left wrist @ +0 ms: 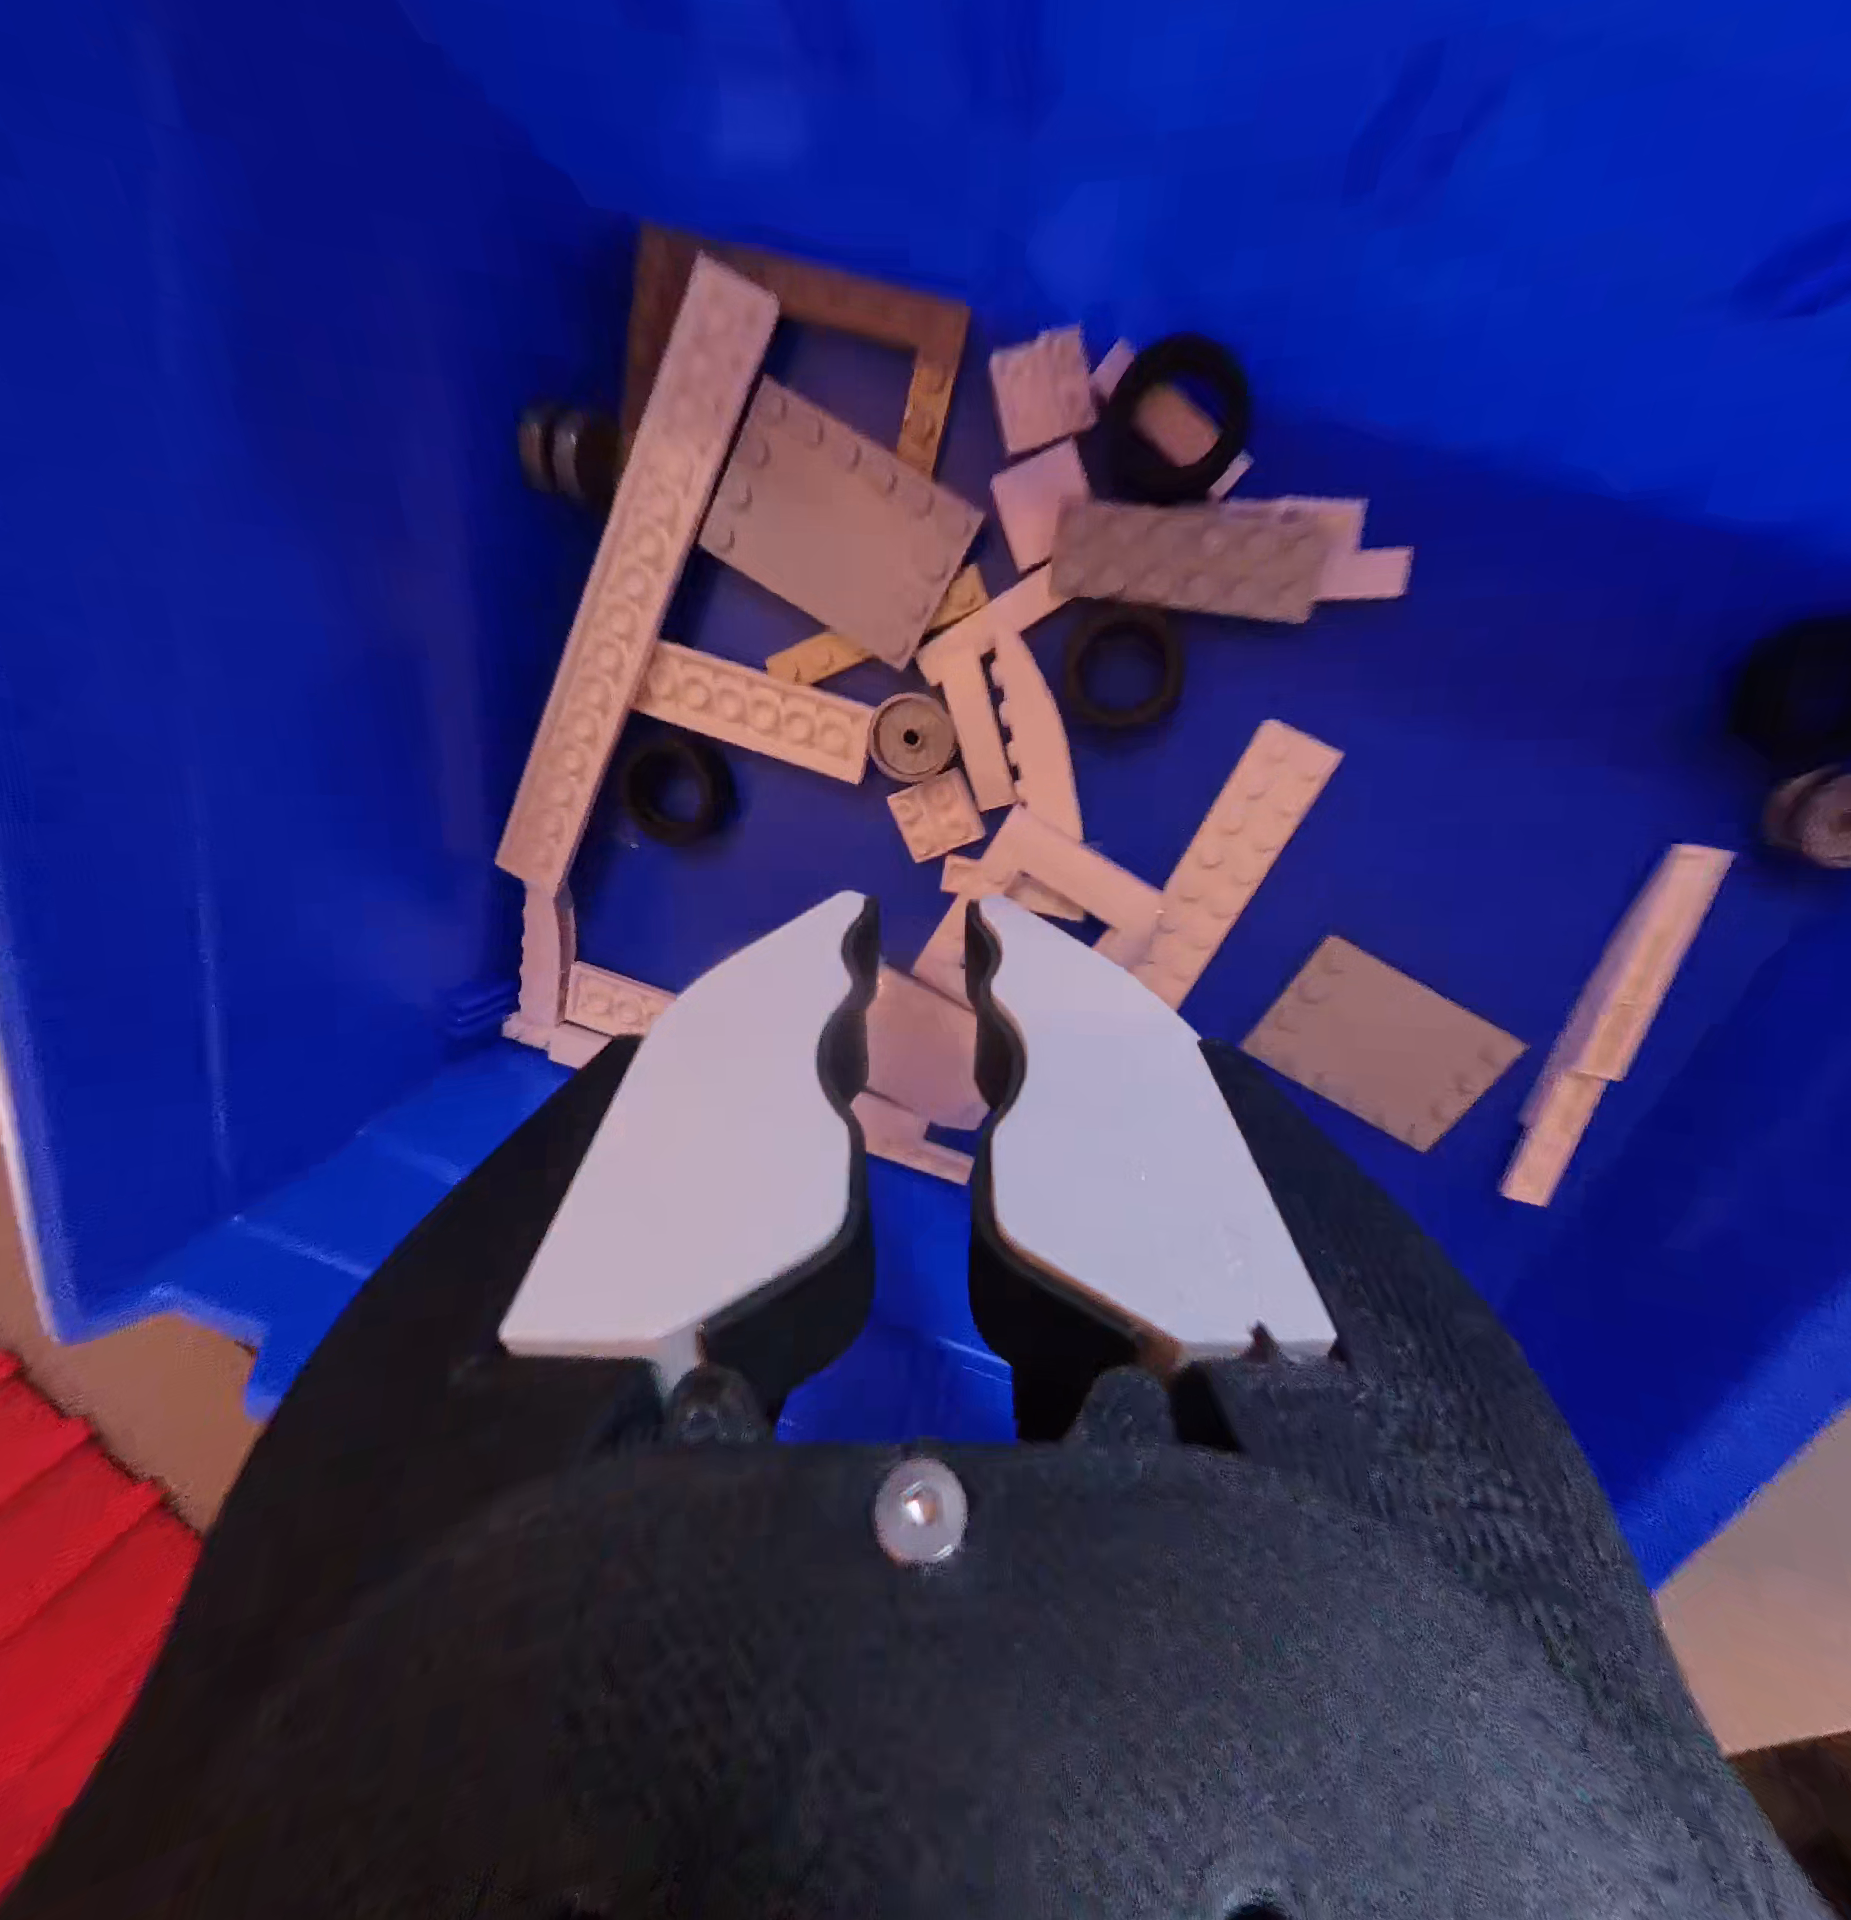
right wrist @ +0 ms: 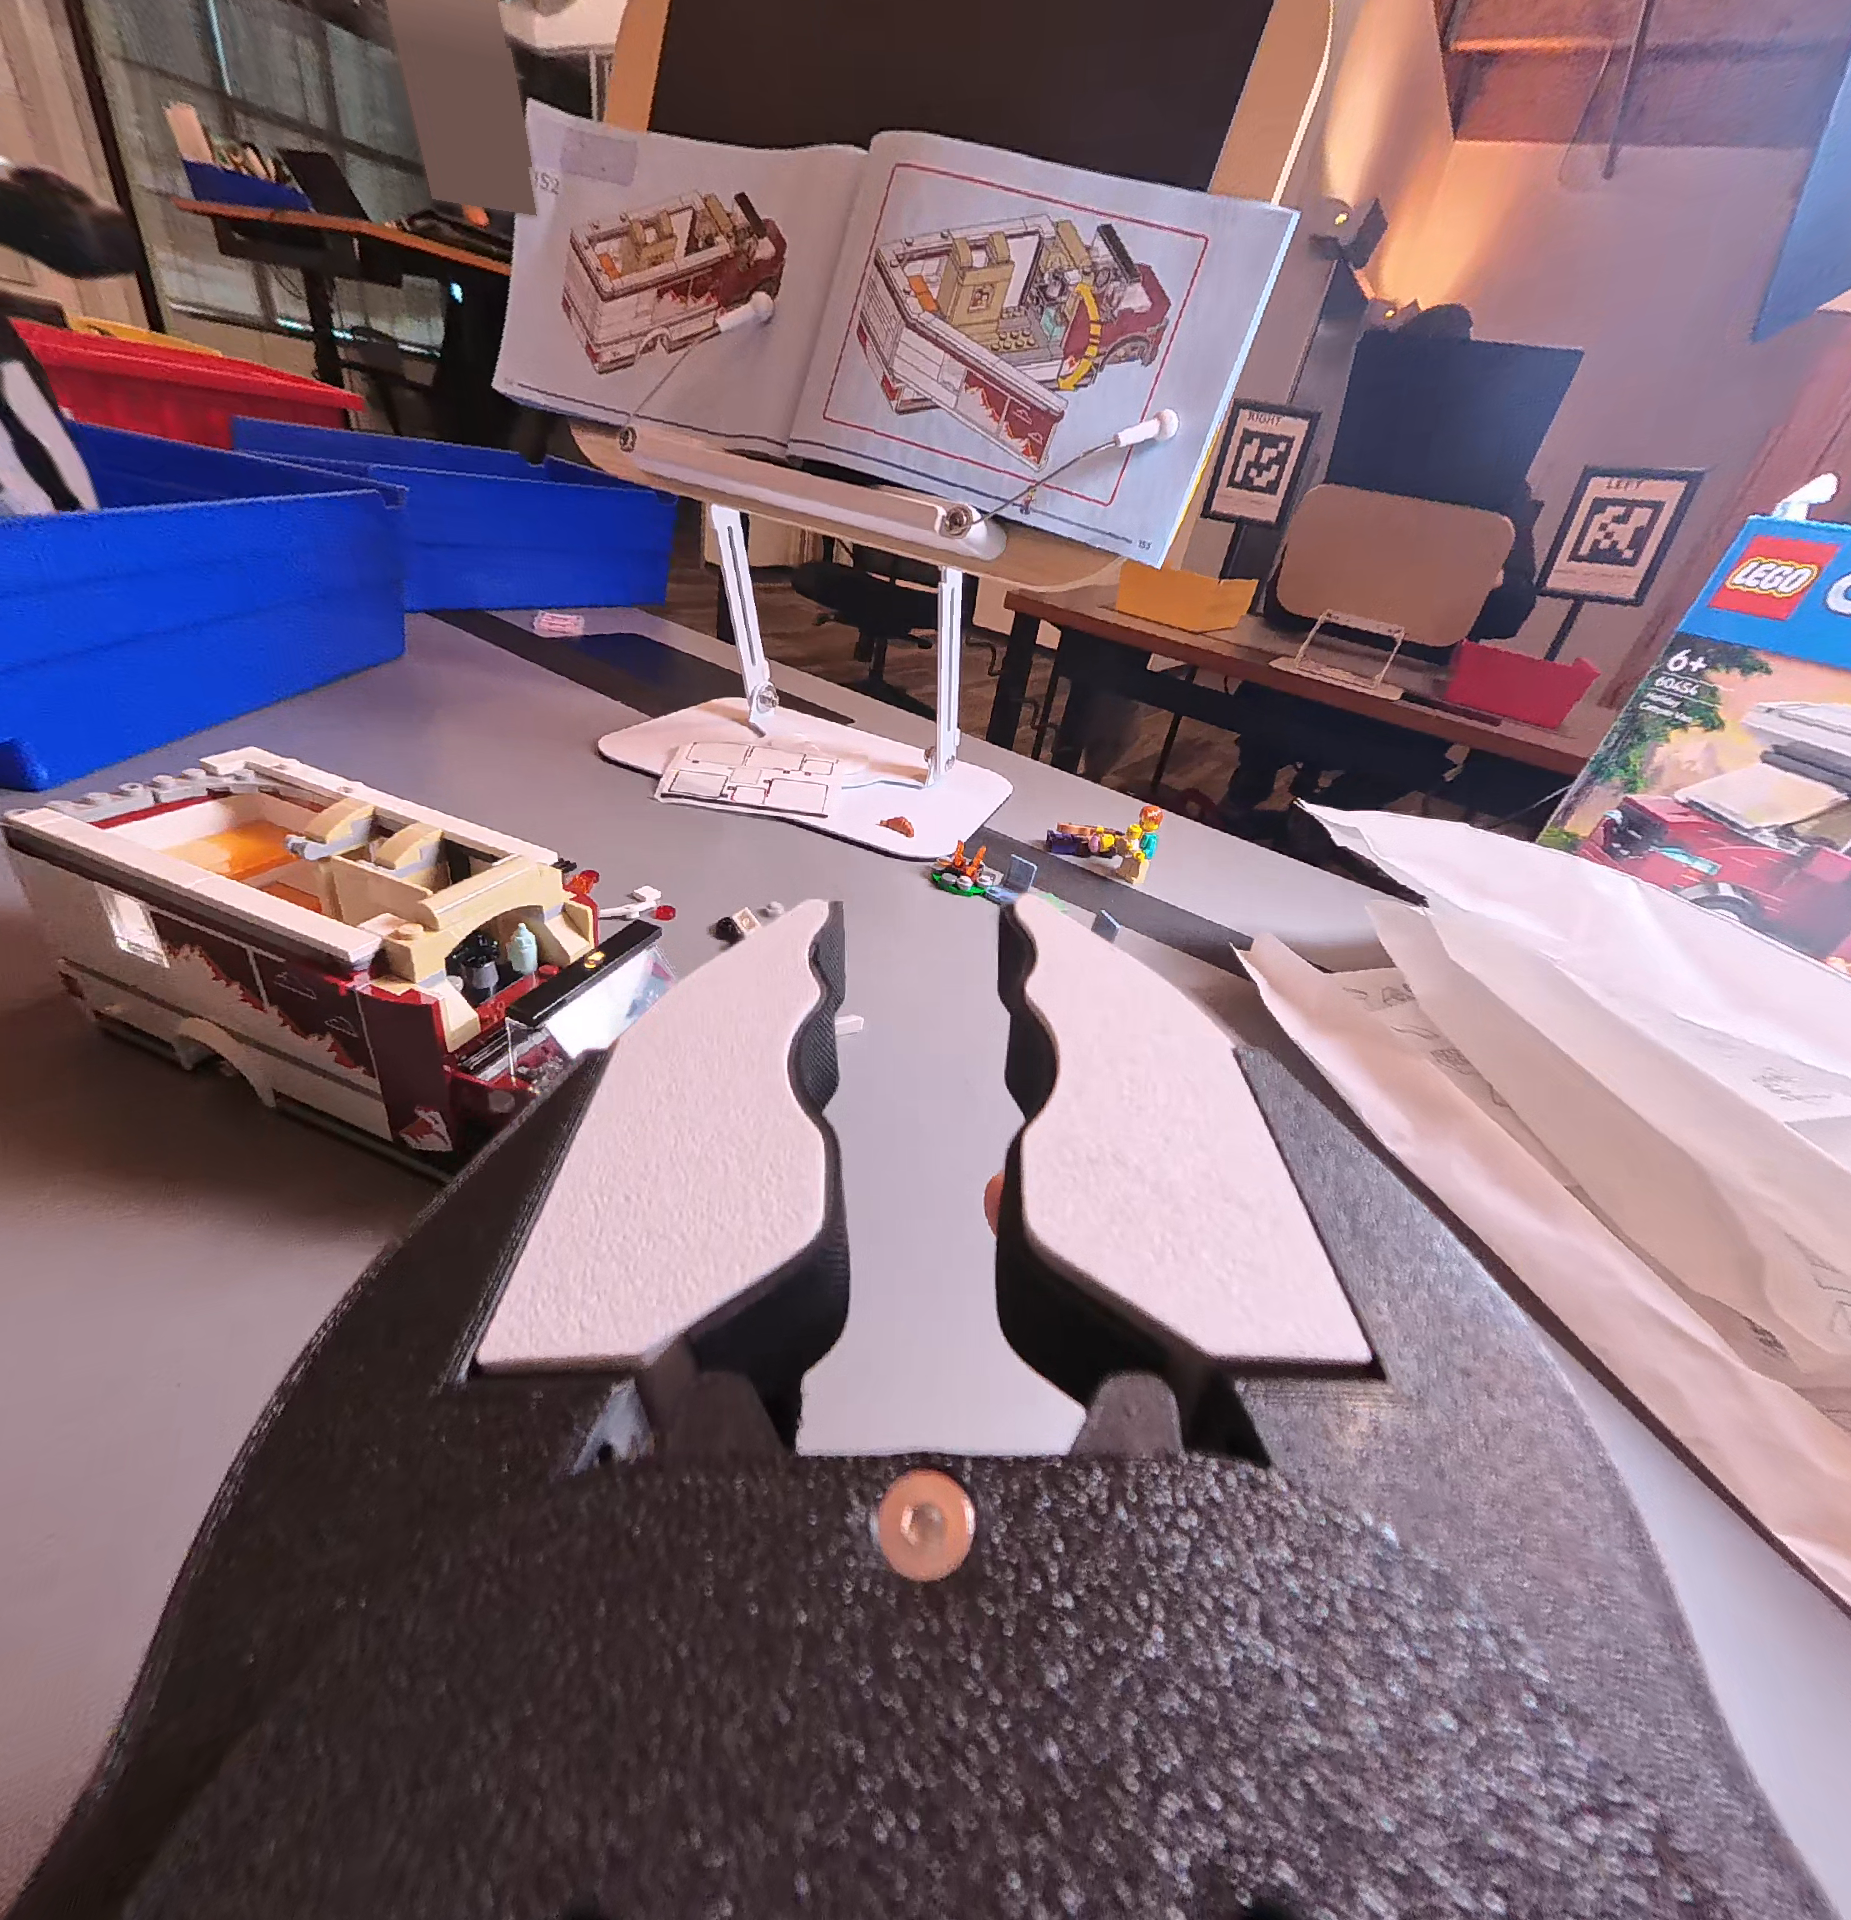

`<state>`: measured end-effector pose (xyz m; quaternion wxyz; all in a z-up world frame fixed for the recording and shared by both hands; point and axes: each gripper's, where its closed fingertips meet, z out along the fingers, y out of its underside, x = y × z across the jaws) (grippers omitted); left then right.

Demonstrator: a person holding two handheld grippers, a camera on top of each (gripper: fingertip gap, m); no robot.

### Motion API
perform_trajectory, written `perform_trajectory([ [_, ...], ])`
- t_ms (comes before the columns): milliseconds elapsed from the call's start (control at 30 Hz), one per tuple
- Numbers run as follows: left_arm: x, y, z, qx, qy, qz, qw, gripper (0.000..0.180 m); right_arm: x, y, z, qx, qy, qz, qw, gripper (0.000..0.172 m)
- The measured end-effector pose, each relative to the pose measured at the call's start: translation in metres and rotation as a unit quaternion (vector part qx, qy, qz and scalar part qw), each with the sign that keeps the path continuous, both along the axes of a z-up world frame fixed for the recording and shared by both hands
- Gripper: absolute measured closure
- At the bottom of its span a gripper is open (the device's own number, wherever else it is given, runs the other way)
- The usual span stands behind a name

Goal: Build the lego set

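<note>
Left claw (left wrist: pixel 919 909) hangs inside a blue bin (left wrist: pixel 277 623), fingers a little apart with nothing gripped between them. Straight below the gap lies a grey plate (left wrist: pixel 916 1039), flat on the bin floor, partly hidden by the white fingers (left wrist: pixel 734 1091). Its full outline is covered, so its long axis cannot be told. Just beyond the fingertips sit a small square plate (left wrist: pixel 936 819) and a grey wheel hub (left wrist: pixel 910 736). Left of the grey plate a long white plate (left wrist: pixel 630 582) runs from near the claw up and away toward the bin's far wall, long axis almost in line with the fingers. Right of the grey plate another white plate (left wrist: pixel 1227 857) slants up to the right, and black tyres (left wrist: pixel 1123 665) lie scattered farther out.

Risk, as a judgement: the pieces overlap and lie flat, so closing here could catch two at once or skid off a thin edge; the narrow opening leaves little room for a broad plate.

Right claw (right wrist: pixel 921 914) hovers over the grey table (right wrist: pixel 277 1299), fingers apart and holding nothing. A camper model (right wrist: pixel 308 966) stands to its left, roofless, long axis running away to the left. An open booklet (right wrist: pixel 879 322) on a stand lies beyond, paper bags (right wrist: pixel 1575 1039) to the right.
</note>
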<state>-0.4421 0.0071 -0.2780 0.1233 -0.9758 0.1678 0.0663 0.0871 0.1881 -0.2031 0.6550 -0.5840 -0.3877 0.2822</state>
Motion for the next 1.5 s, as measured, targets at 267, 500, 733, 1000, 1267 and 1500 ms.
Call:
perform_trajectory([
  [267, -0.007, -0.020, -0.036, -0.140, 0.037, -0.046, 0.988, 0.163, 0.002, 0.004, -0.005, -0.003, -0.011, -0.005, 1.000, 0.145],
  [500, 0.014, -0.025, -0.019, -0.137, 0.011, -0.097, 0.986, 0.154, -0.001, 0.003, -0.009, -0.001, -0.023, -0.001, 1.000, 0.145],
  [733, 0.008, -0.012, -0.018, -0.106, -0.012, -0.065, 0.992, 0.150, -0.002, 0.002, -0.010, 0.004, -0.031, -0.003, 1.000, 0.145],
  [1000, 0.012, -0.011, -0.038, -0.121, -0.001, -0.062, 0.991, 0.147, -0.001, 0.003, -0.010, 0.004, -0.032, -0.006, 0.999, 0.146],
  [1267, 0.029, -0.012, -0.021, -0.067, -0.082, -0.059, 0.993, 0.148, -0.001, 0.000, -0.008, 0.012, -0.036, -0.004, 0.999, 0.146],
  [1500, 0.148, -0.005, 0.116, 0.224, -0.453, -0.187, 0.842, 0.148, -0.005, -0.008, -0.004, 0.022, -0.033, 0.009, 0.999, 0.146],
])
